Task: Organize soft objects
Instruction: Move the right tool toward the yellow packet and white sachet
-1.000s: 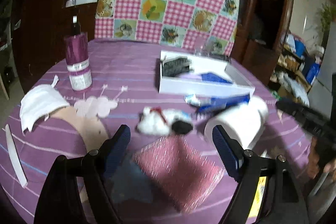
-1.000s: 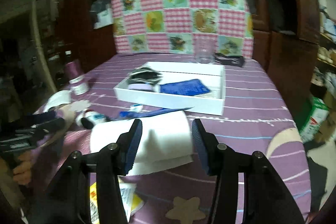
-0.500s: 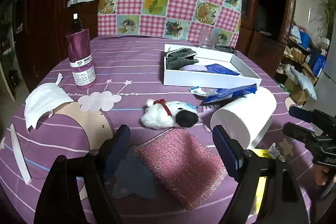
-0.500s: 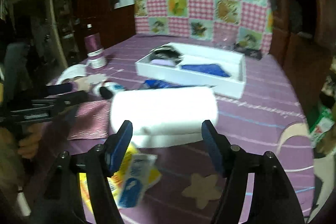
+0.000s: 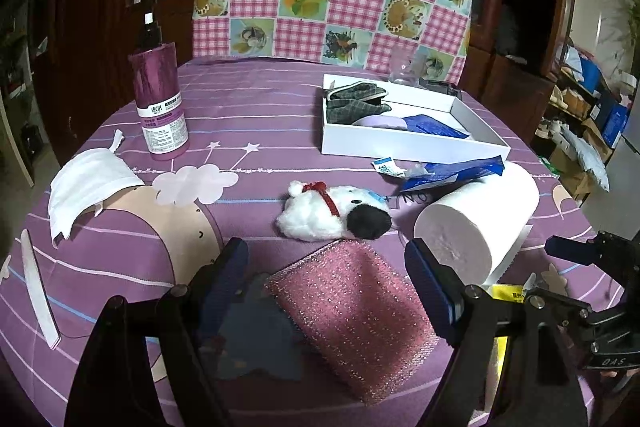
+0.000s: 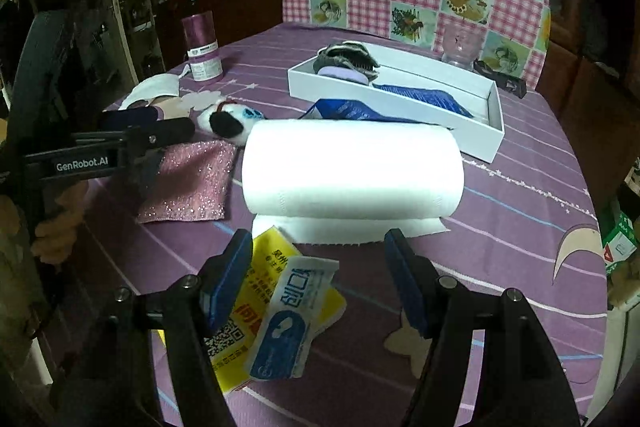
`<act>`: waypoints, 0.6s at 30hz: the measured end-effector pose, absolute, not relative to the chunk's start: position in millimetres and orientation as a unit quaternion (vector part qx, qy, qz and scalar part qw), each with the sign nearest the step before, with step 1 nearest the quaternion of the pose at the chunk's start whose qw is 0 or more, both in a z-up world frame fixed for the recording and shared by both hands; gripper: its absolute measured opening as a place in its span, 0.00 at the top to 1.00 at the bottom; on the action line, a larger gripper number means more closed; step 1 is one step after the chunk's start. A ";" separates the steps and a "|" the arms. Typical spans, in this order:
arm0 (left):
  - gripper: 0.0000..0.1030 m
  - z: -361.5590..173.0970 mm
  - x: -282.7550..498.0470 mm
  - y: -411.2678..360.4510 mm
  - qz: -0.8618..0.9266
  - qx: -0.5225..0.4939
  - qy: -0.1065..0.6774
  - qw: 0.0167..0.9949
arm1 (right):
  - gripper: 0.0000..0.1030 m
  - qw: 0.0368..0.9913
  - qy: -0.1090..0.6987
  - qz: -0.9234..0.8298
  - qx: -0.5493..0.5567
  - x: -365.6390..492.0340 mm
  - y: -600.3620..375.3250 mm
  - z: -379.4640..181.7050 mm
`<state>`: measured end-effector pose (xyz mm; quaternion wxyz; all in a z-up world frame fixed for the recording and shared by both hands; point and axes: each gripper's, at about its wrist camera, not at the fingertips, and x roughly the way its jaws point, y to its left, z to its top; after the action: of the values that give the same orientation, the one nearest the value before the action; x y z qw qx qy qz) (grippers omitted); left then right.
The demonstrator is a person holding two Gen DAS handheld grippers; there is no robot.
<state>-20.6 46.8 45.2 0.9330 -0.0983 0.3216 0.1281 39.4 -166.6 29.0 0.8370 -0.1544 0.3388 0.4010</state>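
My left gripper (image 5: 326,277) is open and empty, its fingers on either side of a pink glitter scouring pad (image 5: 352,311) lying on the purple tablecloth. A white plush toy (image 5: 332,213) with a red ribbon lies just beyond the pad. My right gripper (image 6: 318,277) is open and empty, just short of a white paper roll (image 6: 352,167) lying on its side. A white tray (image 5: 408,147) holds a grey glove (image 5: 354,101), a lilac item and a blue packet. The pad (image 6: 192,183), the toy (image 6: 226,117) and the tray (image 6: 476,143) also show in the right wrist view.
A purple pump bottle (image 5: 160,103) stands at the back left, a white face mask (image 5: 86,183) lies beside it, and a nail file (image 5: 38,293) lies at the left edge. Yellow and blue packets (image 6: 276,311) lie under my right gripper. A blue wrapper (image 5: 452,175) lies before the tray.
My right gripper has swung to the paper roll's long side and opened wider. My left gripper has stayed open over the pink pad; the view has steadied and moved slightly nearer.
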 end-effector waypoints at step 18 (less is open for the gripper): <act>0.21 41.5 -17.5 47.8 0.128 -0.096 0.329 0.931 | 0.27 0.836 0.343 0.368 -0.220 30.8 -159.8 14.1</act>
<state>-17.5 47.8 41.5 0.9307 -0.0957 0.3290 0.1284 30.8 -159.8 14.1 0.8358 -0.2201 0.3432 0.3677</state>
